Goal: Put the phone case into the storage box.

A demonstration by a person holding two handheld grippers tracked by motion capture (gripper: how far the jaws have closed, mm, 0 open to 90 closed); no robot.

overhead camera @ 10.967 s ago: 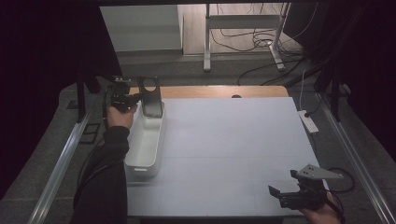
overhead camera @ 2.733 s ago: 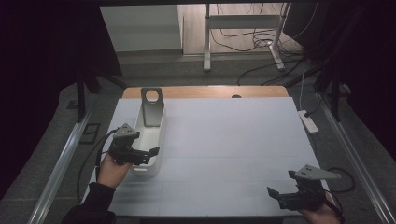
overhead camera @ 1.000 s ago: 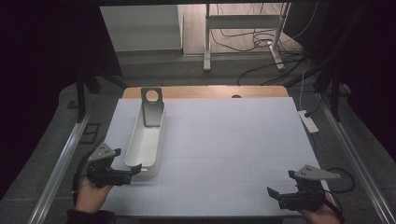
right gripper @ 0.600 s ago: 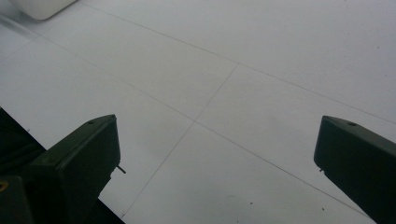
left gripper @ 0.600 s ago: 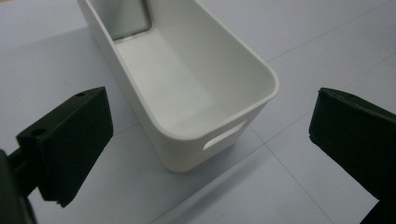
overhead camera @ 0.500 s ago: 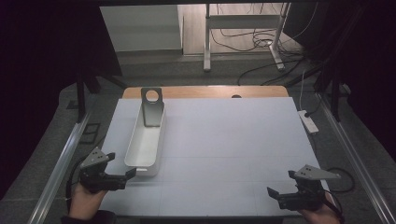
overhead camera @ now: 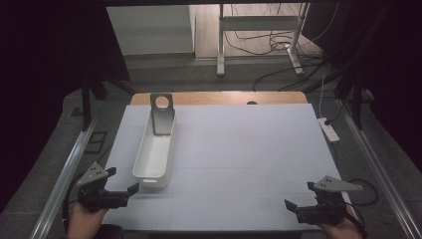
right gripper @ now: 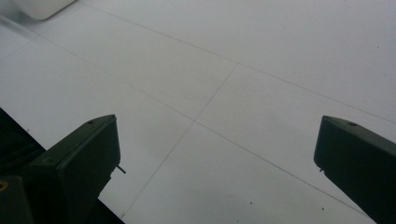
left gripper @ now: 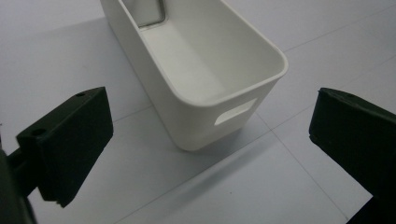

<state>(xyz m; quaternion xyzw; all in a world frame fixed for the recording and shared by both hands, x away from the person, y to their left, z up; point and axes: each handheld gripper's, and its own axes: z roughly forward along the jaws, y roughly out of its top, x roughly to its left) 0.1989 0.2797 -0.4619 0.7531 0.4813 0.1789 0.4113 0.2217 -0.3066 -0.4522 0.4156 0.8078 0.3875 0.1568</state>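
Left claw [overhead camera: 130,189], lower left of the high view: black body, grey three-cornered plate on top, black cable trailing from it. Right claw [overhead camera: 291,205], lower right: same black body, same grey plate, black cable looping at its right. In the left claw view, two flat, blocky black jaws rise from the lower corners; the left one carries two small round recesses near its top edge. In the right claw view, each jaw shows one similar recess near its upper edge.
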